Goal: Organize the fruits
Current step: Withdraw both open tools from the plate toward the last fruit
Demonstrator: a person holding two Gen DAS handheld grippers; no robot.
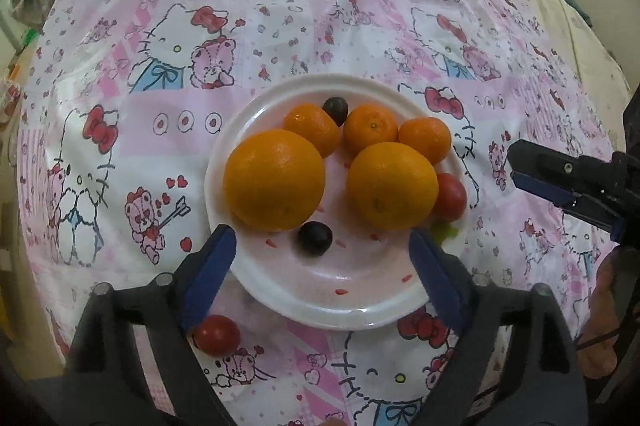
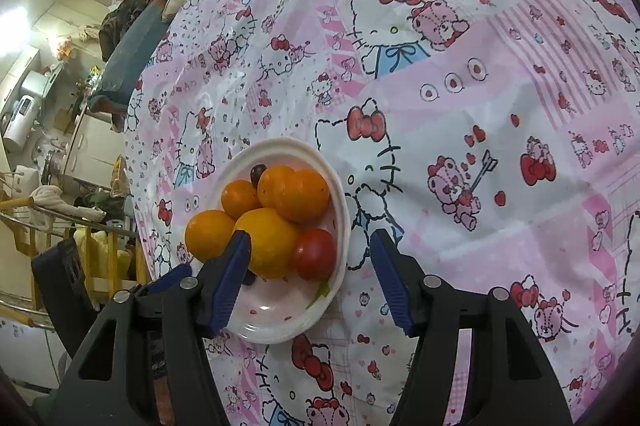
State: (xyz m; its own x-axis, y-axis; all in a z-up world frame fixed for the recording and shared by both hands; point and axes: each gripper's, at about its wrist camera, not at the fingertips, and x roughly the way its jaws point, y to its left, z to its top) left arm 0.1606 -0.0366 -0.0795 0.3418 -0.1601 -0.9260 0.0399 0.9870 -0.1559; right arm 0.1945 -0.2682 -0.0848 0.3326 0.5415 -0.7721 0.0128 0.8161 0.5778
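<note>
Blue-padded, my left gripper (image 1: pixel 322 246) points steeply down over the near rim of the white plate (image 1: pixel 256 290), jaws spread wide and holding nothing; a dark grape (image 1: pixel 315 238) lies between the fingertips, untouched. My right gripper (image 2: pixel 310 250) tilts down at the plate's side, jaws parted and empty above a red tomato (image 2: pixel 314 253). Oranges (image 1: pixel 274 179) and smaller tangerines (image 1: pixel 371 128) fill the plate, while another tomato (image 1: pixel 217 335) sits on the pink cartoon-print cloth (image 1: pixel 320 6) just beside it.
</note>
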